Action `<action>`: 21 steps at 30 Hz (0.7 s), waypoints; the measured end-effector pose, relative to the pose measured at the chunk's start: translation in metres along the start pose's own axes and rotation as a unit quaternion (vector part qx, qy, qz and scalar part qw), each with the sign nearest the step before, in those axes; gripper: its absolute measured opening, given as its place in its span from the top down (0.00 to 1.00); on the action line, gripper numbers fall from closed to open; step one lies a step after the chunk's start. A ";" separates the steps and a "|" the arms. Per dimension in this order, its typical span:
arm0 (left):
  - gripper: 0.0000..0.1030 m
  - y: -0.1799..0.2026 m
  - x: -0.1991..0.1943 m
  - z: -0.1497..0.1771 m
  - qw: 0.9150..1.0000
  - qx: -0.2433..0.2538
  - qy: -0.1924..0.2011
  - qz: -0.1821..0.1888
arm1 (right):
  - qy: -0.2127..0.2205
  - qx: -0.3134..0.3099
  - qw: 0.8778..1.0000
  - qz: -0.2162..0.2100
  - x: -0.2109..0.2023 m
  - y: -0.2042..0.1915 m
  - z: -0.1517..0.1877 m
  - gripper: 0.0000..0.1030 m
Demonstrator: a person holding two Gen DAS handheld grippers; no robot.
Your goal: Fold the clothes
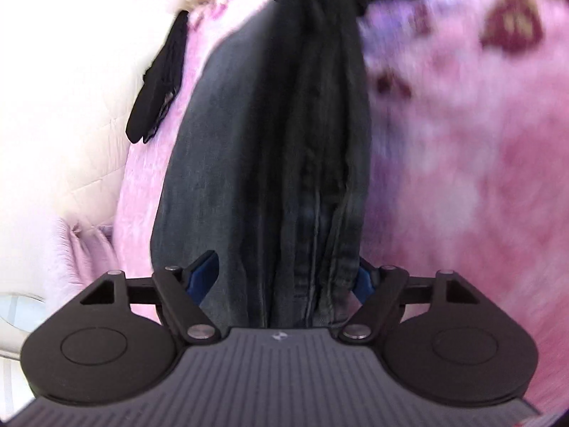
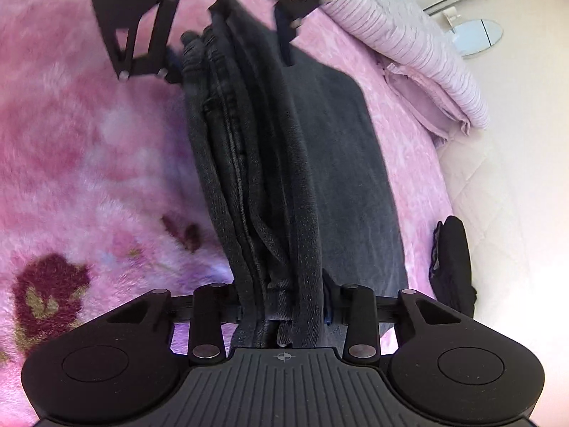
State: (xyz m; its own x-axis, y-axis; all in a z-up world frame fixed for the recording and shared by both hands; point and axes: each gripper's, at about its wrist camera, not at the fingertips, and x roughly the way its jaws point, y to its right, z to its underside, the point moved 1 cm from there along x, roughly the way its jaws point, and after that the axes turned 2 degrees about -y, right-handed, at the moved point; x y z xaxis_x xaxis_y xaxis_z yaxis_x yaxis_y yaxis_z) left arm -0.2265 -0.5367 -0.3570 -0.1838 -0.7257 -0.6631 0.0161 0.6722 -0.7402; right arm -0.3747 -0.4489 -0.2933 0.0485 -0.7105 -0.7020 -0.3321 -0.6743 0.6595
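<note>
A pink blanket (image 1: 462, 178) with dark red flower patterns covers the bed and fills most of both views. Along its far side runs a pale quilted surface (image 2: 505, 178), with a striped pillow (image 2: 402, 46) at one end and a small round mirror (image 2: 478, 37) beyond it.

The jeans (image 2: 270, 163), dark grey and folded into a long thick stack of layers, stretch between the two grippers above the blanket; a lower panel of the denim spreads out flat beside the bunched layers.

The left gripper (image 1: 284, 281) stands wide, its blue pads (image 1: 204, 272) at either side of one end of the stack; the pads look to be against the cloth, though the right one is mostly hidden. The right gripper (image 2: 284, 306) is narrower and clamps the other end, the fabric squeezed between its fingers.

A small black garment (image 2: 451, 267) lies at the blanket's edge, apart from the jeans.
</note>
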 end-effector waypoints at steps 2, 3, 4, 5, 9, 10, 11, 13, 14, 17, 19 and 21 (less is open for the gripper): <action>0.48 -0.007 0.006 -0.001 1.000 -0.011 -0.014 0.016 | 0.003 0.001 1.000 -0.003 -0.004 0.009 -0.002 0.66; 0.54 -0.011 0.005 -0.002 1.000 -0.012 -0.015 0.017 | 0.005 -0.001 1.000 -0.004 -0.007 0.011 -0.004 0.67; 0.58 -0.014 0.003 -0.003 1.000 -0.012 -0.016 0.017 | 0.007 -0.004 1.000 -0.005 -0.010 0.014 -0.005 0.67; 0.59 -0.018 0.001 -0.004 1.000 -0.012 -0.016 0.017 | 0.007 -0.005 1.000 -0.006 -0.012 0.018 -0.007 0.67; 0.64 -0.042 -0.022 -0.012 0.999 -0.023 -0.018 0.032 | 0.008 -0.007 1.000 -0.008 -0.031 0.037 -0.011 0.67; 0.64 -0.049 -0.028 -0.014 0.999 -0.027 -0.019 0.036 | 0.008 -0.005 1.000 -0.013 -0.038 0.045 -0.012 0.68; 0.64 -0.055 -0.034 -0.016 0.999 -0.030 -0.019 0.039 | 0.008 -0.004 1.000 -0.018 -0.045 0.052 -0.013 0.68; 0.64 -0.067 -0.051 -0.022 0.998 -0.033 -0.017 0.049 | 0.007 -0.006 1.000 -0.026 -0.061 0.064 -0.015 0.69; 0.65 -0.073 -0.060 -0.025 0.998 -0.034 -0.016 0.054 | 0.006 -0.008 1.000 -0.029 -0.072 0.068 -0.015 0.69; 0.65 -0.089 -0.088 -0.031 0.997 -0.041 -0.013 0.069 | 0.002 -0.011 0.999 -0.037 -0.110 0.071 -0.012 0.69; 0.65 -0.096 -0.108 -0.035 0.996 -0.048 -0.013 0.079 | 0.000 -0.006 0.999 -0.043 -0.126 0.082 -0.015 0.70; 0.65 -0.104 -0.125 -0.044 0.995 -0.048 -0.012 0.082 | -0.001 -0.002 0.999 -0.040 -0.145 0.090 -0.015 0.70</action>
State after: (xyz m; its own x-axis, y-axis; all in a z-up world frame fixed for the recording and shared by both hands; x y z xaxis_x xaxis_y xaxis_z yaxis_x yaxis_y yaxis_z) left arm -0.2485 -0.5096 -0.1918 -0.1621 -0.6080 -0.7773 -0.0500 0.7917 -0.6088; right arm -0.3979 -0.4094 -0.1280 0.0735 -0.6533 -0.7535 -0.3239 -0.7303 0.6015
